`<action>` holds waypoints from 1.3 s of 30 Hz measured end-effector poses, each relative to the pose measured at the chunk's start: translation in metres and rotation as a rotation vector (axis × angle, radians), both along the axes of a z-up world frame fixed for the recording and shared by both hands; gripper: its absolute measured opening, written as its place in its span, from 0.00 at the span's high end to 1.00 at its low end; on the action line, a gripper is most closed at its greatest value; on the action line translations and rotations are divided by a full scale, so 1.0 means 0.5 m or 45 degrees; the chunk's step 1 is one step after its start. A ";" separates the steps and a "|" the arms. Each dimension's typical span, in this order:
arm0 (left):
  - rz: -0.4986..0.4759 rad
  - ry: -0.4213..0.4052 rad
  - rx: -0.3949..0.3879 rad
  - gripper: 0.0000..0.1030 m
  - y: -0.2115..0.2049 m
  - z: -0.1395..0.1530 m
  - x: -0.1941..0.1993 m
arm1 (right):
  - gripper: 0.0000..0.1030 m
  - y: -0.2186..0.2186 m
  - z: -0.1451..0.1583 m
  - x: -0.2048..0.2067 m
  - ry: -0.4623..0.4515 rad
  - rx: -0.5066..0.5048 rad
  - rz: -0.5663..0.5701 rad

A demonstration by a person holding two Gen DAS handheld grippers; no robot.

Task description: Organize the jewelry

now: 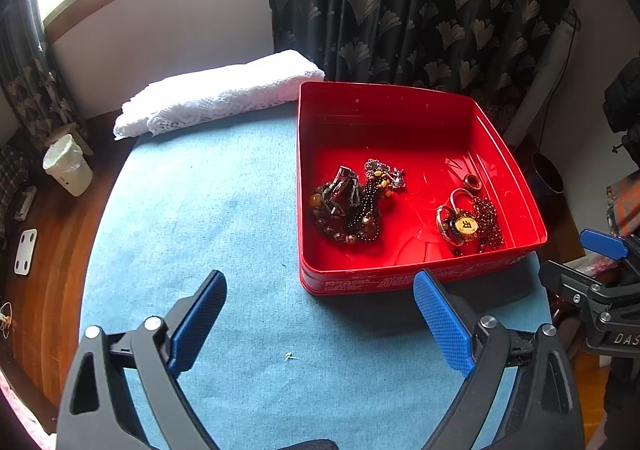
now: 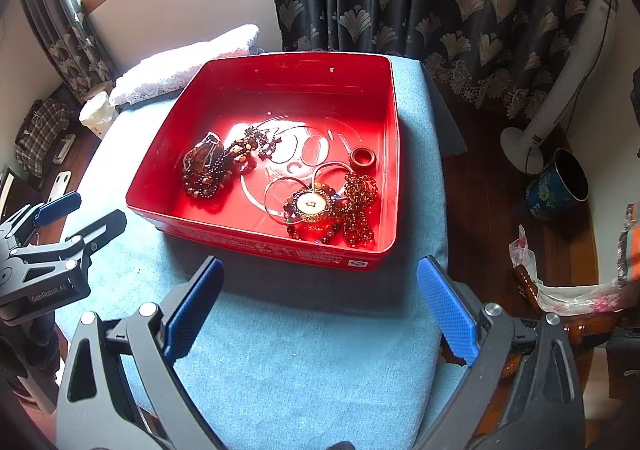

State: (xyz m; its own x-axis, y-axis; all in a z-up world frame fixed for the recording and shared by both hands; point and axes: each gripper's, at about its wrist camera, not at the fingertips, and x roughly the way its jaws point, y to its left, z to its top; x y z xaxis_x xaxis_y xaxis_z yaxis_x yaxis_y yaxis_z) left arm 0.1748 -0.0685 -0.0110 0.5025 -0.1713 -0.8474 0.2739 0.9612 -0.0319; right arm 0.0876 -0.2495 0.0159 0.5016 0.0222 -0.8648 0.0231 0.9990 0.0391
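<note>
A red tin box (image 1: 400, 106) (image 2: 280, 62) sits on a blue cloth-covered table (image 1: 224, 202) (image 2: 300, 330). Inside lie a dark bead-and-chain pile (image 1: 352, 202) (image 2: 212, 166), a round gold pendant with beads and rings (image 1: 466, 226) (image 2: 312, 206), red bead strands (image 2: 360, 206) and a brown ring (image 1: 473, 182) (image 2: 362, 158). My left gripper (image 1: 320, 318) is open and empty over the cloth, just in front of the box's left corner. My right gripper (image 2: 320, 302) is open and empty in front of the box.
A folded white lace cloth (image 1: 216, 94) (image 2: 180, 66) lies behind the box at the table's far edge. Dark patterned curtains (image 1: 420, 10) hang behind. A white bin (image 1: 68, 166), a fan (image 2: 560, 98) and a blue pot (image 2: 556, 182) stand on the wooden floor.
</note>
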 end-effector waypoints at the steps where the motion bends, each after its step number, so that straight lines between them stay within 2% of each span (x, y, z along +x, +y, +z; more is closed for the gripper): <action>1: -0.001 0.001 0.000 0.10 0.000 0.000 0.000 | 0.08 0.000 0.000 0.000 0.000 0.000 0.000; 39: 0.010 0.009 -0.004 0.10 0.000 -0.003 0.000 | 0.08 -0.001 -0.001 0.001 0.002 -0.001 -0.001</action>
